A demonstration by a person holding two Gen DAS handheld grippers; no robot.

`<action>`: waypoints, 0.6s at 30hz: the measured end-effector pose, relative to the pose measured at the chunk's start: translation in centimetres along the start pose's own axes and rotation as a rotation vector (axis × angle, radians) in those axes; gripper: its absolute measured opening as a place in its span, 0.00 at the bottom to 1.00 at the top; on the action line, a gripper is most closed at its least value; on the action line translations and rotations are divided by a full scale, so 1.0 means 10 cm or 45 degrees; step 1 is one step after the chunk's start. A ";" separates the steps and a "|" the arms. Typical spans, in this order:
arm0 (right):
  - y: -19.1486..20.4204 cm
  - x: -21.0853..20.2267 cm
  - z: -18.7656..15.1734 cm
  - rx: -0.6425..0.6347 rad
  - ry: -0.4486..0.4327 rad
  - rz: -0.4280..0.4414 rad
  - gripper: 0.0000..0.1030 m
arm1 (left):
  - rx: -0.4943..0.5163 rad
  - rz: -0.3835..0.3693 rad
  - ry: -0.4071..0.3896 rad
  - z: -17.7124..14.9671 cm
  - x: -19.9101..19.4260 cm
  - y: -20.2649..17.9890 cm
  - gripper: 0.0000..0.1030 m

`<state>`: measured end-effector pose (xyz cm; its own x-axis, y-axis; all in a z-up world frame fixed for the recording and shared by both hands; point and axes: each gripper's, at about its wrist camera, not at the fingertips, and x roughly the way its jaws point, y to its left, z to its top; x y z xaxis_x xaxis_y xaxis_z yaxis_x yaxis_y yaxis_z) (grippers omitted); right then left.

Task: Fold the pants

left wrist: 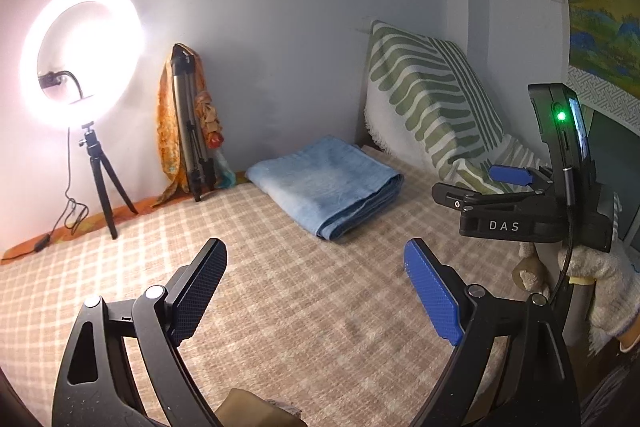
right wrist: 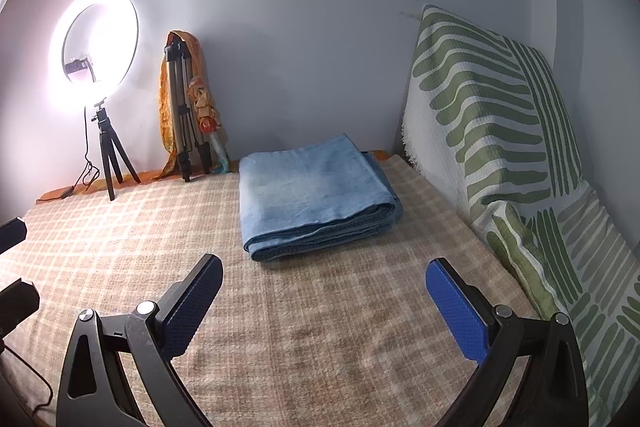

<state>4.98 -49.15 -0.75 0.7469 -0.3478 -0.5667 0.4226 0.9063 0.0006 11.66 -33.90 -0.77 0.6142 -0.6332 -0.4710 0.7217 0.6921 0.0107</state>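
A checked bedspread (right wrist: 320, 327) is seen covering the bed, bounded at its right edge by a green-striped cushion (right wrist: 492, 99) that is propped against the wall, with a lit ring light (right wrist: 94, 47) and a folded tripod (right wrist: 184, 107) set along the far edge. The pale blue denim pants (right wrist: 316, 195) are shown already folded into a thick, layered rectangle, lying flat near the far right corner of the bed. The stack is judged soft and floppy yet fairly heavy; it is best taken at the rounded fold facing the cameras, with all layers pinched together. The left gripper (left wrist: 316, 291) and right gripper (right wrist: 324, 307) are both held spread wide and empty above the bedspread, well short of the pants.
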 end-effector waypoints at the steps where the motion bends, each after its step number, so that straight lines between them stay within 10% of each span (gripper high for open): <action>1: 0.00 0.00 0.00 -0.001 0.000 0.000 1.00 | 0.001 0.001 0.000 0.00 0.00 0.00 0.88; 18: 0.04 0.03 -0.02 -0.005 0.015 0.002 1.00 | 0.005 -0.004 -0.019 0.02 -0.05 0.00 0.88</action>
<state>5.31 -48.87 -1.09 0.7415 -0.3433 -0.5765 0.4190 0.9080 -0.0017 11.43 -33.70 -0.36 0.6167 -0.6405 -0.4576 0.7249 0.6887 0.0129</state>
